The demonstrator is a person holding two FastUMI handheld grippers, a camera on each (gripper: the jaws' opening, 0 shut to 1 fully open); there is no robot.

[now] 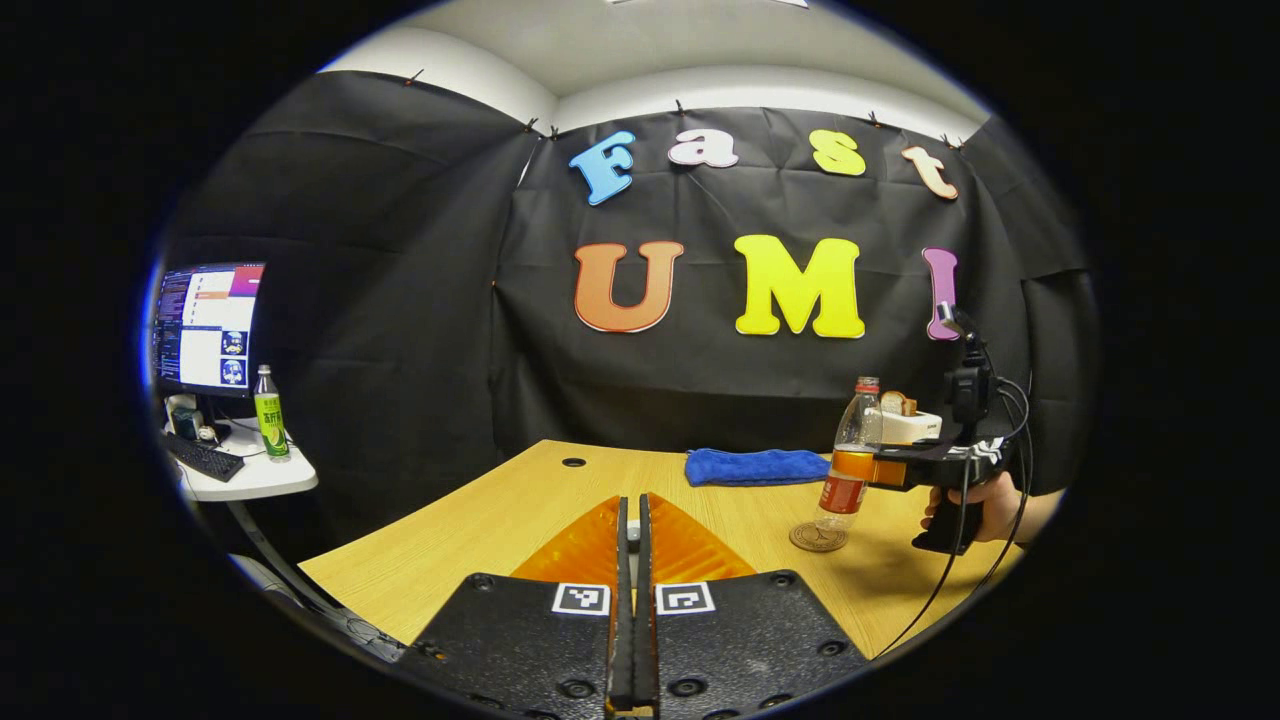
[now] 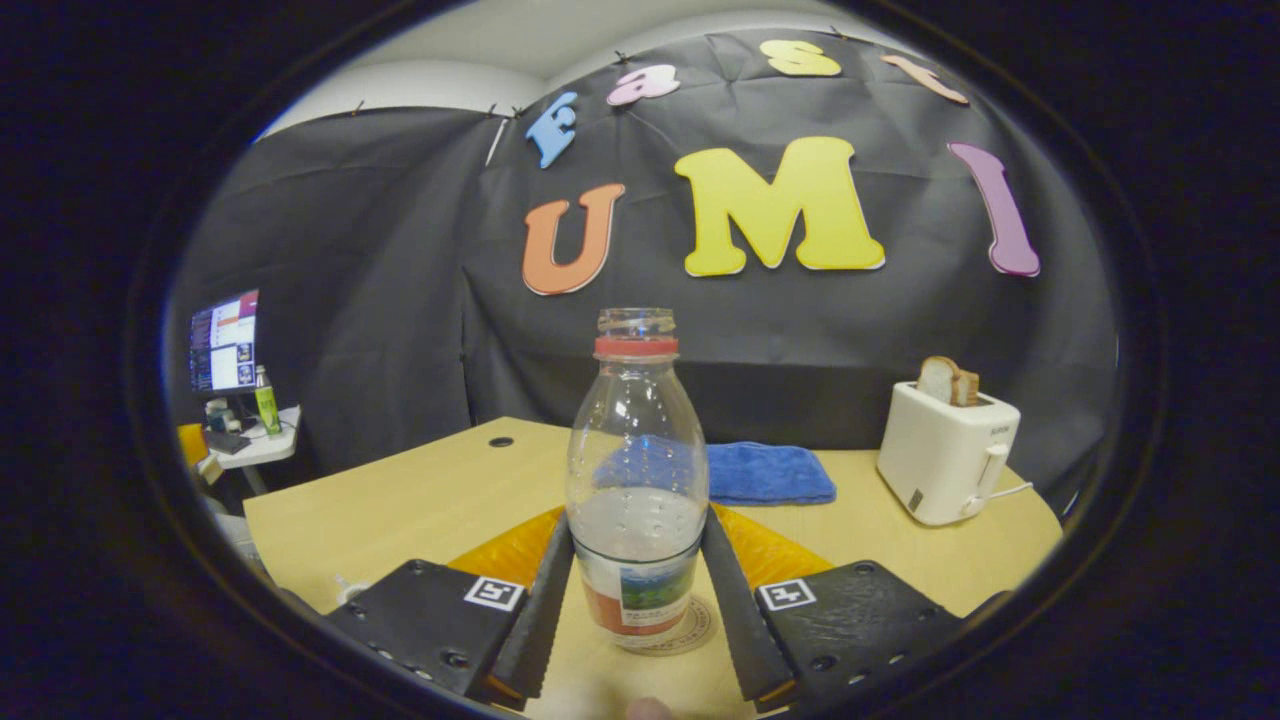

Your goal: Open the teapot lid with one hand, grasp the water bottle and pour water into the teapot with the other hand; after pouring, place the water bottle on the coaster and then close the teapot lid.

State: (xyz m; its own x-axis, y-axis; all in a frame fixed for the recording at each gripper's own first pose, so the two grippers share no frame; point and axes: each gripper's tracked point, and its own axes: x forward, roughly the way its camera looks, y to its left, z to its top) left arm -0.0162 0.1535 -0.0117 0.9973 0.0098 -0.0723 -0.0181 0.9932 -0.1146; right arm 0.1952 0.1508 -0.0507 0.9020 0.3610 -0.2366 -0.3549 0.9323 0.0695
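A clear water bottle point(image 2: 637, 470) with a red neck ring, no cap and a little water in it stands upright on a round coaster point(image 2: 690, 625). My right gripper point(image 2: 638, 520) is shut on it, one finger against each side of its lower body. In the left gripper view the same bottle point(image 1: 850, 470) stands on the coaster point(image 1: 818, 538) at the right of the wooden table point(image 1: 480, 520), with the right gripper point(image 1: 868, 470) held level by a hand point(image 1: 990, 505). My left gripper point(image 1: 632, 510) sits low over the table's near edge, shut on nothing.
A folded blue cloth point(image 2: 770, 472) lies behind the bottle. A white toaster point(image 2: 945, 455) with bread in it stands at the back right. A side table to the left carries a monitor point(image 1: 205, 330), a keyboard and a green bottle point(image 1: 269, 412). A cable hole point(image 1: 573, 462) sits near the table's far edge.
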